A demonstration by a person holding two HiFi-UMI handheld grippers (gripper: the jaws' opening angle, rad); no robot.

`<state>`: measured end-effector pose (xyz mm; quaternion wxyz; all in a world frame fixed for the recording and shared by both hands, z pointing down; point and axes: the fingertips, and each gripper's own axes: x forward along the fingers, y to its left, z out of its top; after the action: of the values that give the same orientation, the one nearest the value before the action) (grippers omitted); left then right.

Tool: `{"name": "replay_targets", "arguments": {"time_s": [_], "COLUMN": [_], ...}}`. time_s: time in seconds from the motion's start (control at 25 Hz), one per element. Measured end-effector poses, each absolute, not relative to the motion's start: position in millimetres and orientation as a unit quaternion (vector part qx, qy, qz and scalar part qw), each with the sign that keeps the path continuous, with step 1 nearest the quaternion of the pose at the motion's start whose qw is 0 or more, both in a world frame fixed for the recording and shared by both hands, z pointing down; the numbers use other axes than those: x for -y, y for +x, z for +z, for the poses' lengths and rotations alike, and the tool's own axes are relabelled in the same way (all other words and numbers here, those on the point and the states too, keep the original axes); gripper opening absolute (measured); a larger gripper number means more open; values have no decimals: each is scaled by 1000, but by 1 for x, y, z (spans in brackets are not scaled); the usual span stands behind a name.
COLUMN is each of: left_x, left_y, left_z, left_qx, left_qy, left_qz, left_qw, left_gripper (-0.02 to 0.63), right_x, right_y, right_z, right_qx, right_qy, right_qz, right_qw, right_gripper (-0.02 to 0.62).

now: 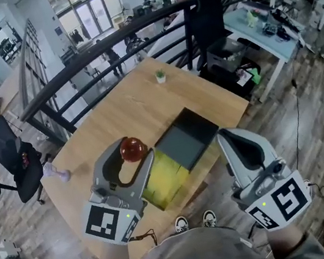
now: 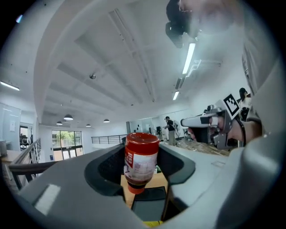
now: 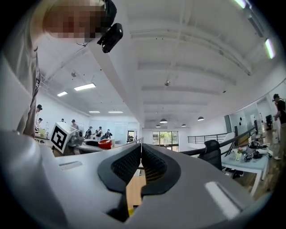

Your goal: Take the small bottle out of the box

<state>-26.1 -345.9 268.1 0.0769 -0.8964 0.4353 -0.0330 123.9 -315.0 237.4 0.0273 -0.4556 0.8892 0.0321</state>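
A small bottle [image 1: 133, 149] with a red cap and a pale label is held clear above the wooden table [image 1: 143, 92], with my left gripper [image 1: 132, 152] shut on it. In the left gripper view the bottle [image 2: 141, 161] stands upright between the two dark pads, red end up. Just right of it lies the open box [image 1: 166, 181] with a yellow inside, and its dark lid [image 1: 185, 140] rests at its far side. My right gripper [image 1: 229, 139] hovers to the right of the box, its jaws [image 3: 141, 163] shut with nothing between them.
A tiny potted plant [image 1: 160, 77] stands near the table's far edge. A pale purple object [image 1: 56, 172] lies at the left edge. A black railing [image 1: 104, 49] runs behind the table, and an office chair [image 1: 15, 161] stands to the left.
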Motion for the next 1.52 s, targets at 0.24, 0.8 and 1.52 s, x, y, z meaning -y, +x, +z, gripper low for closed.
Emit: {"name": "replay_targets", "arguments": {"time_s": [0.24, 0.8, 1.52], "left_x": [322, 306, 309], "left_y": [-35, -48, -50], "left_z": [247, 326, 331], "left_qx": [-451, -470, -474], "left_qy": [-888, -882, -879], "left_qz": [-4, -46, -49], "left_qw": [91, 12, 21], "left_gripper": [225, 222, 221], "right_x": [299, 288, 289], "right_y": [130, 114, 123], "right_z": [238, 320, 331], "right_qx": [-888, -894, -890], "right_qy": [-457, -445, -449], "right_qz": [32, -44, -70], "right_qw": [29, -36, -33], "right_gripper": [13, 12, 12]}}
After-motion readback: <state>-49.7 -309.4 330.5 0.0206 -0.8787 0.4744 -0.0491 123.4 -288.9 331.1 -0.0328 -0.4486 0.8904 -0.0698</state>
